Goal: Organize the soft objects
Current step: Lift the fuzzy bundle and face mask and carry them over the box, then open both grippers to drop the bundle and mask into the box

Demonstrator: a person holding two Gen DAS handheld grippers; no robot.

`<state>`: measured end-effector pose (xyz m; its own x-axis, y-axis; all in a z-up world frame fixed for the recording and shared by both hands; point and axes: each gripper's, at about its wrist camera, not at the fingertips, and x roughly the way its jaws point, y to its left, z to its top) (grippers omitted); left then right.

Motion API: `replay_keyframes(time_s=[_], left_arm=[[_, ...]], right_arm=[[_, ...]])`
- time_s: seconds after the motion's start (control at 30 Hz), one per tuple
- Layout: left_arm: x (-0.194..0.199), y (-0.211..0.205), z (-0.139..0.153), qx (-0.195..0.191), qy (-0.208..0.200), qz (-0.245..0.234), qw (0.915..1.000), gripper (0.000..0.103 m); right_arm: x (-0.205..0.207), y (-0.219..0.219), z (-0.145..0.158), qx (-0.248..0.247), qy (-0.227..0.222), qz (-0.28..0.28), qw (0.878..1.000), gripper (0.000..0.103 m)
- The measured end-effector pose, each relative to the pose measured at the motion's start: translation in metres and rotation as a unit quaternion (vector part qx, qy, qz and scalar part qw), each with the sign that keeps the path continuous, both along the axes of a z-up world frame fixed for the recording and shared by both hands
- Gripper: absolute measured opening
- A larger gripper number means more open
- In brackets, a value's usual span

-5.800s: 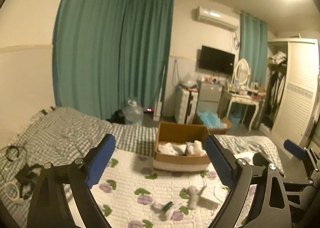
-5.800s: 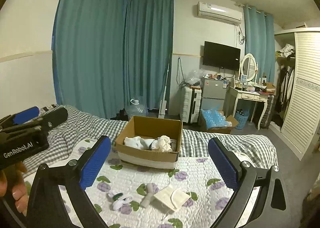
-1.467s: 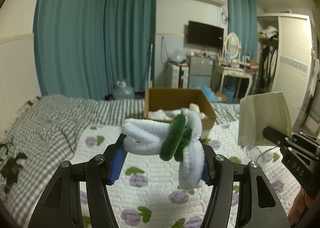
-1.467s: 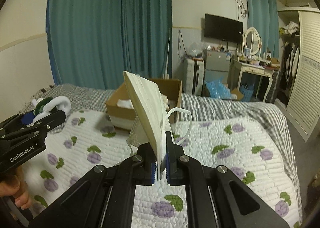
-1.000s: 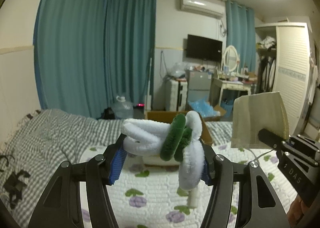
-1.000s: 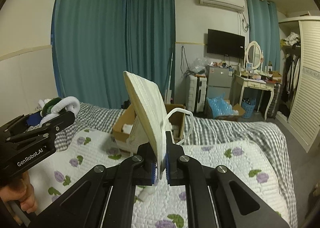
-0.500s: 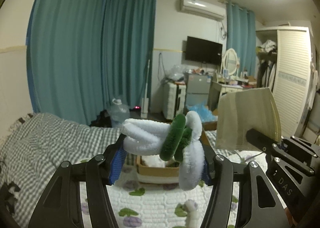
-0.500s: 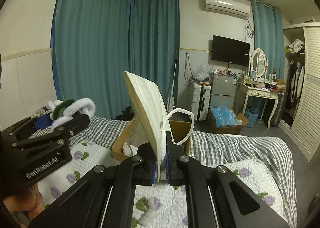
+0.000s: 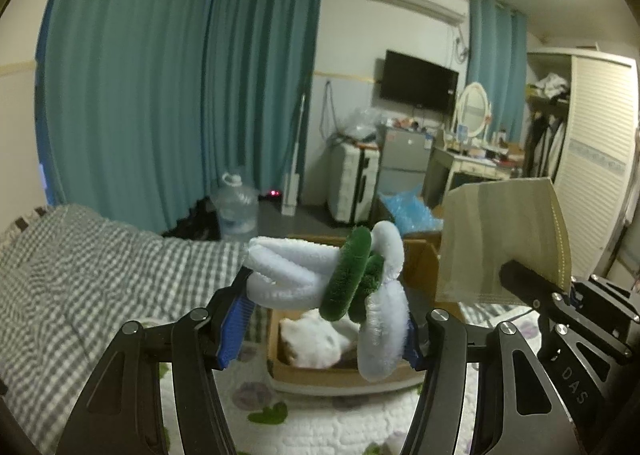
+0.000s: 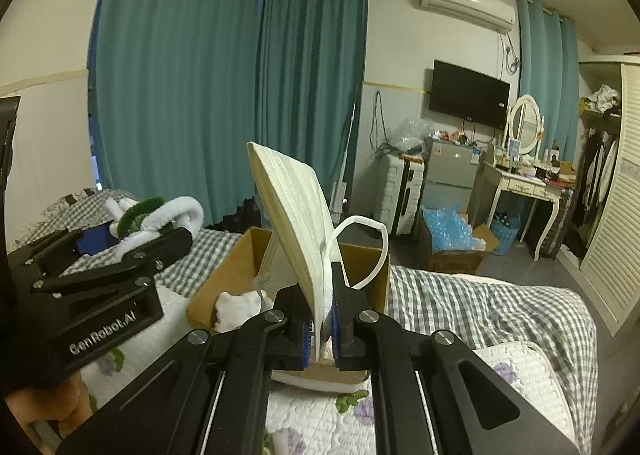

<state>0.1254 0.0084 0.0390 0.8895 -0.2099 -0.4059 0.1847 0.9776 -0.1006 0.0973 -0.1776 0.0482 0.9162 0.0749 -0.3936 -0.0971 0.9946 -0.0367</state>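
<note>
My left gripper (image 9: 320, 319) is shut on a bundle of fuzzy white and green hair ties (image 9: 332, 279) and holds it just above the near edge of an open cardboard box (image 9: 344, 375) on the bed. The box holds white soft items (image 9: 316, 343). My right gripper (image 10: 321, 329) is shut on a folded white face mask (image 10: 292, 211), upright, over the same box (image 10: 228, 279). The mask also shows in the left wrist view (image 9: 500, 239), and the hair ties in the right wrist view (image 10: 156, 215).
The box stands on a white quilt with purple flowers (image 10: 532, 383) over a grey checked blanket (image 9: 80, 275). Beyond the bed are teal curtains (image 9: 180, 95), a water jug (image 9: 234, 207), a suitcase (image 10: 402, 193), a dresser (image 10: 520, 183) and a wardrobe (image 10: 616, 215).
Both grippers have moved forward toward the box, which now sits closer and lower in both views. Both still hold their items.
</note>
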Motion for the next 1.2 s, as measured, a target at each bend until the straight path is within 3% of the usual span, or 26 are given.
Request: replay_keyframes(time_s=[0.5, 0.87, 0.9, 1.03, 1.2], left_arm=[[0.081, -0.026, -0.061, 0.026, 0.081, -0.009, 0.9964, 0.06], [0.095, -0.045, -0.092, 0.06, 0.121, -0.044, 0.9899, 0.07], [0.095, -0.046, -0.093, 0.064, 0.119, -0.044, 0.9898, 0.07], [0.095, -0.046, -0.092, 0.063, 0.119, -0.049, 0.9897, 0.07], [0.094, -0.035, -0.079, 0.018, 0.119, -0.039, 0.9919, 0.076]], right_arm=[[0.084, -0.013, -0.068, -0.002, 0.071, 0.004, 0.997, 0.007], [0.11, -0.014, -0.107, -0.024, 0.128, 0.015, 0.991, 0.008], [0.11, -0.015, -0.109, -0.024, 0.129, 0.013, 0.991, 0.012], [0.108, -0.02, -0.108, -0.026, 0.116, 0.004, 0.993, 0.045], [0.097, -0.026, -0.096, -0.024, 0.094, 0.0, 0.995, 0.062]])
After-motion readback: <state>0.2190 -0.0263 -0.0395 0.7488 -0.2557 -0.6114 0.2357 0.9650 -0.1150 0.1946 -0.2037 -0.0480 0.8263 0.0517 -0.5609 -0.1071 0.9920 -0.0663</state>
